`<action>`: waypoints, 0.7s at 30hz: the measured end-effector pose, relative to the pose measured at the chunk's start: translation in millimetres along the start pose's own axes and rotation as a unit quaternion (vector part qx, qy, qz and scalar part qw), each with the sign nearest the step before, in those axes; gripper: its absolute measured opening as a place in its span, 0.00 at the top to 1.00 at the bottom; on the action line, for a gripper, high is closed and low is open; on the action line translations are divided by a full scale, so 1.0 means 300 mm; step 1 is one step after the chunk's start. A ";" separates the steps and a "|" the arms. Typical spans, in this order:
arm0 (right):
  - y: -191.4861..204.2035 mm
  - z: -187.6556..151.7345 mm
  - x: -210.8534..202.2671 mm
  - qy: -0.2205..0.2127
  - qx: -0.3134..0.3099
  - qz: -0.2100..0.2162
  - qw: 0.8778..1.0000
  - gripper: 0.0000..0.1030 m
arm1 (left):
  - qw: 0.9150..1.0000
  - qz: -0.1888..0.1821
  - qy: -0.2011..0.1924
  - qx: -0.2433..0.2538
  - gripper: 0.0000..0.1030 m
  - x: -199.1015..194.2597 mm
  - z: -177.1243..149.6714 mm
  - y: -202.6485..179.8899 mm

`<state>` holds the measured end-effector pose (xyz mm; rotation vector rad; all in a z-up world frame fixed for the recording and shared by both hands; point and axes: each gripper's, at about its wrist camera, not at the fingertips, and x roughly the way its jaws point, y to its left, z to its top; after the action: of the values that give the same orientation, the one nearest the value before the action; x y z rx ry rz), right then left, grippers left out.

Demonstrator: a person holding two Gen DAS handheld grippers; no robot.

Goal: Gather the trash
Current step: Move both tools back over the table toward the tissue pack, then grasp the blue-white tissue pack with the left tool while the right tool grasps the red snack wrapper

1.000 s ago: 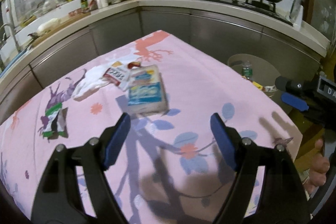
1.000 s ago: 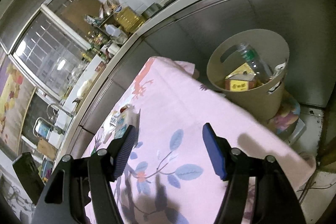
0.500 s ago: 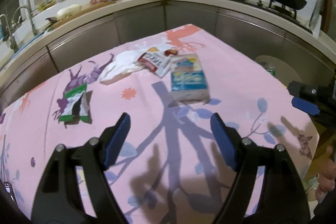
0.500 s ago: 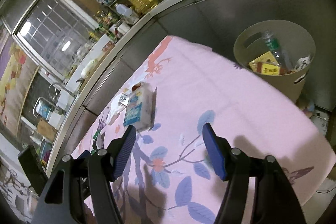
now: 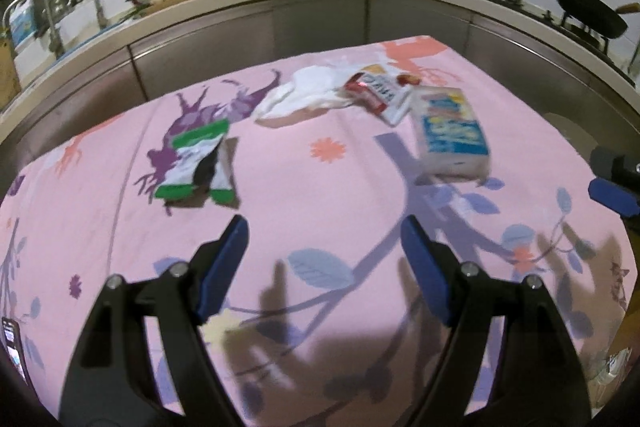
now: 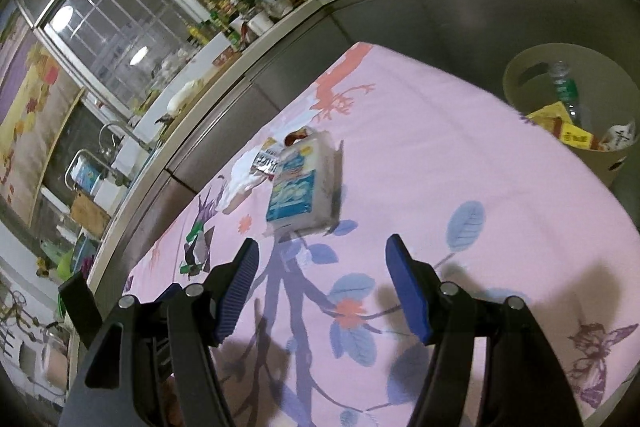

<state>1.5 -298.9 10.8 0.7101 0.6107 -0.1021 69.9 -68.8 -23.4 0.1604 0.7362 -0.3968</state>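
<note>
We see the left gripper point(image 5: 324, 235) and right gripper point(image 6: 322, 259) above the pink tablecloth point(image 5: 320, 187), jaws spread, nothing between them. Four pieces of trash lie toward the far edge: green-and-white wrapper point(image 5: 198, 163), white crumpled bag point(image 5: 304, 95), red-and-white packet point(image 5: 378, 93), blue-and-white pack point(image 6: 300, 183). Bare cloth separates the fingers from them. The bin point(image 6: 528, 83) stands past the table's right edge.
</note>
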 end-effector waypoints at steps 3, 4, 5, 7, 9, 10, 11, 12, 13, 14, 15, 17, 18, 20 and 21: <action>0.019 0.000 0.020 0.005 -0.006 0.001 1.000 0.38 | 1.000 0.006 0.005 -0.008 0.27 0.018 -0.012 0.036; 0.027 0.003 0.029 0.007 -0.009 0.001 1.000 0.38 | 1.000 0.008 0.007 -0.011 0.27 0.026 -0.016 0.050; 0.033 0.005 0.035 0.007 -0.012 0.001 1.000 0.38 | 1.000 0.008 0.009 -0.014 0.27 0.031 -0.019 0.059; 0.050 0.013 0.054 0.009 -0.021 -0.001 1.000 0.38 | 1.000 0.009 0.013 -0.020 0.27 0.042 -0.028 0.079; 0.064 0.025 0.074 0.008 -0.030 -0.005 1.000 0.38 | 1.000 0.010 0.015 -0.026 0.27 0.053 -0.037 0.100; 0.072 0.033 0.087 0.008 -0.034 -0.008 0.999 0.38 | 0.999 0.010 0.016 -0.028 0.27 0.057 -0.040 0.108; 0.077 0.040 0.100 0.008 -0.036 -0.009 0.999 0.38 | 0.999 0.010 0.016 -0.031 0.27 0.060 -0.042 0.116; 0.084 0.050 0.118 0.009 -0.039 -0.009 0.999 0.38 | 0.999 0.009 0.016 -0.035 0.27 0.064 -0.045 0.127; 0.087 0.058 0.134 0.011 -0.041 -0.009 0.999 0.38 | 0.999 0.008 0.017 -0.039 0.27 0.066 -0.047 0.136; 0.092 0.069 0.153 0.012 -0.045 -0.011 0.999 0.38 | 0.999 0.008 0.017 -0.042 0.27 0.067 -0.047 0.142; 0.098 0.082 0.176 0.013 -0.049 -0.013 0.999 0.38 | 0.999 0.006 0.017 -0.048 0.27 0.069 -0.048 0.155; 0.106 0.106 0.221 0.017 -0.055 -0.021 0.998 0.38 | 0.998 0.003 0.017 -0.055 0.27 0.070 -0.047 0.171; 0.112 0.126 0.256 0.021 -0.059 -0.028 0.998 0.38 | 0.998 0.002 0.017 -0.059 0.27 0.069 -0.047 0.182; 0.120 0.154 0.312 0.026 -0.062 -0.034 0.997 0.38 | 0.998 0.001 0.015 -0.067 0.27 0.065 -0.046 0.203; 0.119 0.174 0.344 0.031 -0.062 -0.033 0.997 0.38 | 0.997 -0.001 0.014 -0.070 0.27 0.060 -0.046 0.214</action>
<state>122.3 -293.4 5.1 0.5755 0.6943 -0.1019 99.6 -11.7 -45.4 0.0327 0.7890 -0.3434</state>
